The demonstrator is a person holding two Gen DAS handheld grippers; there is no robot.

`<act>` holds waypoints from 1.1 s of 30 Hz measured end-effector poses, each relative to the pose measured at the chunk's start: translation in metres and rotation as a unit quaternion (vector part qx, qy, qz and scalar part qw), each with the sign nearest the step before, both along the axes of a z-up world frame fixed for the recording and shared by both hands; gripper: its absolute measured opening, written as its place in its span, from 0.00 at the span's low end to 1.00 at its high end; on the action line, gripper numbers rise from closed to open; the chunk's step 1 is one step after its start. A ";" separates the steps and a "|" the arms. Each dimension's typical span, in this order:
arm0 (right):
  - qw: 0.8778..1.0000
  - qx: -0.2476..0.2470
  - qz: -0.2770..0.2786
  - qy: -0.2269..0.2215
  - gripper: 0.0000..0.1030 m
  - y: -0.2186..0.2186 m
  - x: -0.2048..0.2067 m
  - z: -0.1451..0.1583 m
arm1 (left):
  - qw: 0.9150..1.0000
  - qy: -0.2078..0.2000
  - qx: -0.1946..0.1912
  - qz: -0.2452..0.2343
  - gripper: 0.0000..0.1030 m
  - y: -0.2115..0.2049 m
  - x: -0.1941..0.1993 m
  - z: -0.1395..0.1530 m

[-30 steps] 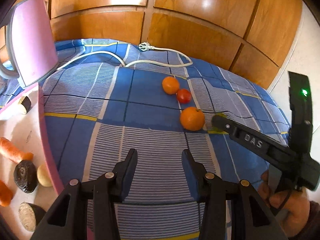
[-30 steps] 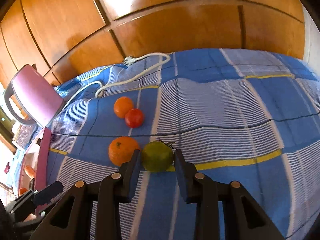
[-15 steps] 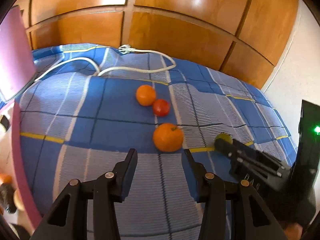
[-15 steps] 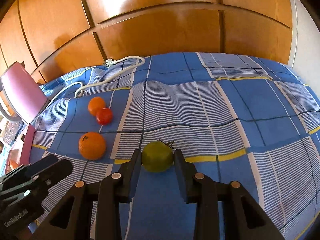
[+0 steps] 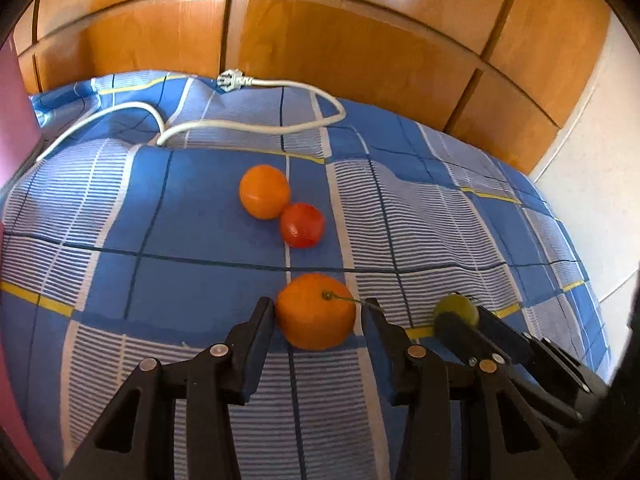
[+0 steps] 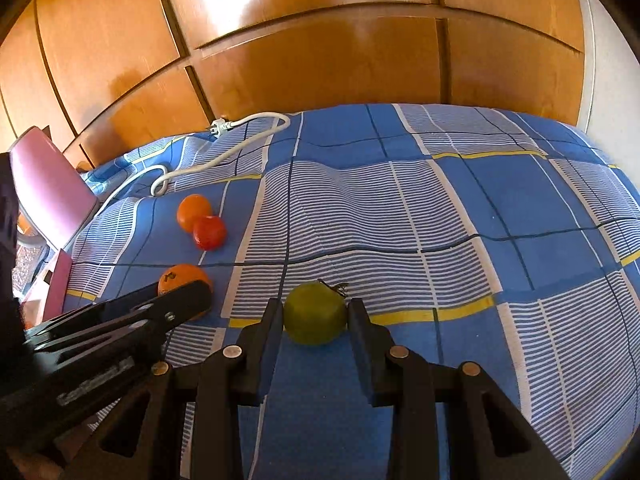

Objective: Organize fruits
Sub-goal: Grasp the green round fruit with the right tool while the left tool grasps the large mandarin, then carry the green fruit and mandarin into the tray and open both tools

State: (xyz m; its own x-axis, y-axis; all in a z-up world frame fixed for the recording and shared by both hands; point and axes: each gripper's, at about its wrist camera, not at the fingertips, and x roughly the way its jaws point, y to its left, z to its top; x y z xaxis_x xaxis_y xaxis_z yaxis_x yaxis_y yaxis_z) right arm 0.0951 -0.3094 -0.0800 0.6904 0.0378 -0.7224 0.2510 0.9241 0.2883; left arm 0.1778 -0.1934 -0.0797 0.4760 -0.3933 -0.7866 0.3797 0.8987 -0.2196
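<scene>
Four fruits lie on the bed, catalogued view by view.

Left wrist view:
- Left claw: jaws closing round the near orange; the left finger touches its skin, the right finger stands just beside it with a thin gap.
- Far orange and red tomato: touching each other, farther up the blue checked bedcover, apart from the near orange.
- Green fruit: at the right, partly hidden behind a finger of the right claw.
- White power cord: looped along the far edge of the bed, plug toward the wooden wardrobe doors.
- Open room: bare cover to the left of the fruits and in front of the cord. A pink edge bounds the left side.

Right wrist view:
- Right claw: pressed against the green fruit on both sides, pinching it where it sits on the cover.
- Left claw: enters from the lower left, its finger across the near orange.
- Far orange and tomato: touching, up the bed to the left.
- Pink chair back: at the left edge of the bed.
- Open room: the whole right half of the cover lies bare, out to the rounded right edge by the pale wall.
- Containers: none can be made out in either view.
</scene>
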 end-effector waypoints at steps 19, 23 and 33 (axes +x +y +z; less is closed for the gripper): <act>0.999 0.019 0.049 -0.007 0.32 0.031 -0.036 0.005 | 0.999 -0.034 0.018 0.023 0.37 0.069 -0.094 0.001; 0.998 0.014 0.061 -0.006 0.32 0.045 -0.049 0.006 | 0.999 -0.035 0.020 0.031 0.37 0.076 -0.104 0.003; 0.997 0.012 0.076 0.000 0.32 0.067 -0.072 0.011 | 0.997 -0.062 0.017 0.046 0.36 0.095 -0.130 0.024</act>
